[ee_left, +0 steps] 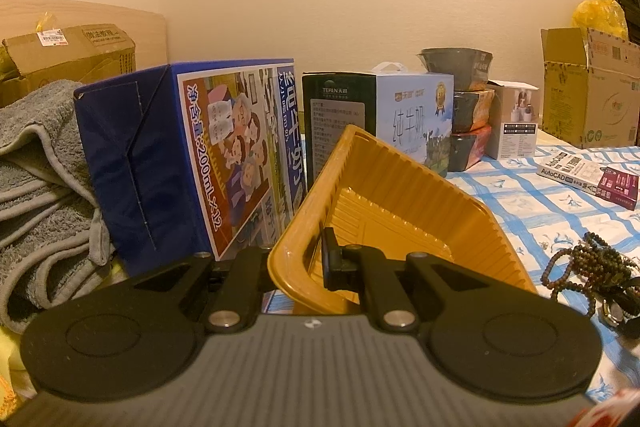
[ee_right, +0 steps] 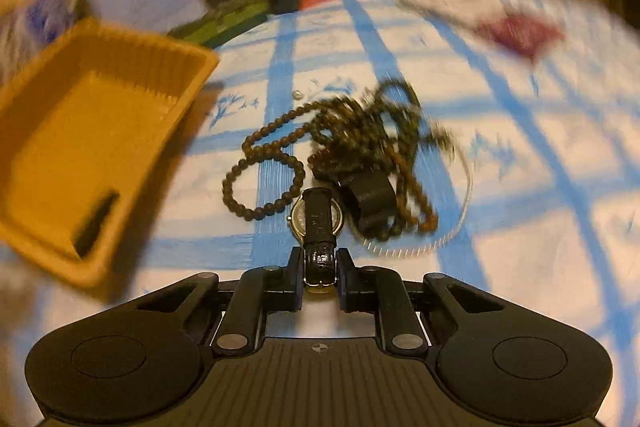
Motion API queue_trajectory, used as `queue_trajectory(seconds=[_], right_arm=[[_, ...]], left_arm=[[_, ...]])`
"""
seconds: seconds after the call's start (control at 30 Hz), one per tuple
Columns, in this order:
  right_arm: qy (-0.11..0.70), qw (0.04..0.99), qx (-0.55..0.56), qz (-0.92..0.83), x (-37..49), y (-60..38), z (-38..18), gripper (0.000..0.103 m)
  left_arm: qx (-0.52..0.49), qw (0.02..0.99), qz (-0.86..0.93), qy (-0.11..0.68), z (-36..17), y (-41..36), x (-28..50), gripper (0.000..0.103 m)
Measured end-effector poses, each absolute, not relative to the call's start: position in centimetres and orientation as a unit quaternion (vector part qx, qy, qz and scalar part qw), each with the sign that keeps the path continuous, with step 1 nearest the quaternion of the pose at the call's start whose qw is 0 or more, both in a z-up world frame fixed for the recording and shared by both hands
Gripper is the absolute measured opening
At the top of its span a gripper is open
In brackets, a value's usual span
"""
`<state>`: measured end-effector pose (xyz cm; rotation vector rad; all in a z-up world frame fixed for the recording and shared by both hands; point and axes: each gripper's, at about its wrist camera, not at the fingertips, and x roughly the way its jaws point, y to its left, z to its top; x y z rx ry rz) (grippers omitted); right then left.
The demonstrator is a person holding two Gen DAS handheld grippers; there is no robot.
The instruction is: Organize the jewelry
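Observation:
A yellow ribbed plastic tray (ee_left: pixel 400 195) is tipped up off the bed, and my left gripper (ee_left: pixel 298 263) is shut on its near rim, one finger inside and one outside. The same tray (ee_right: pixel 100 107) shows blurred at the left of the right wrist view. On the blue-checked cloth lies a tangle of brown bead strings (ee_right: pixel 360 131), also at the right edge of the left wrist view (ee_left: pixel 588 263). A wristwatch (ee_right: pixel 318 217) with a black strap lies in front of it, and my right gripper (ee_right: pixel 319 269) is shut on the strap's end. A black mesh band (ee_right: pixel 370 195) and a thin silvery chain (ee_right: pixel 440 239) lie beside the watch.
A blue milk carton box (ee_left: pixel 192 155), a green-and-white milk box (ee_left: pixel 380 115), stacked bowls (ee_left: pixel 468 107) and a small white box (ee_left: pixel 516 119) line the wall. A cardboard box (ee_left: pixel 588 87) and books (ee_left: pixel 588 175) sit at the right, a grey towel (ee_left: pixel 40 187) at the left.

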<state>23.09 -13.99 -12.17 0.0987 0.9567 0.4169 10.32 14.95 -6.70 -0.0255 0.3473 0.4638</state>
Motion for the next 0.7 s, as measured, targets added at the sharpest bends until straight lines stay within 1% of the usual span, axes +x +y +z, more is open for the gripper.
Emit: queue_trajectory(seconds=[0.1, 0.23, 0.5, 0.7], right_arm=[[0.472, 0.849, 0.129, 0.199, 23.7, -15.6, -11.1, 0.016], [0.462, 0.845, 0.173, 0.205, 24.1, -16.1, -9.0, 0.016], [0.437, 0.843, 0.192, 0.247, 23.5, -14.3, -5.9, 0.016], [0.418, 0.829, 0.201, 0.312, 23.1, -10.1, -4.4, 0.016]], left_arm=[[-0.015, 0.958, 0.228, 0.172, -6.7, 15.1, 10.2, 0.009], [-0.016, 0.958, 0.228, 0.173, -6.7, 15.1, 10.2, 0.009], [-0.015, 0.959, 0.225, 0.172, -6.5, 15.0, 10.2, 0.009], [-0.016, 0.958, 0.227, 0.173, -6.5, 15.0, 10.2, 0.009]])
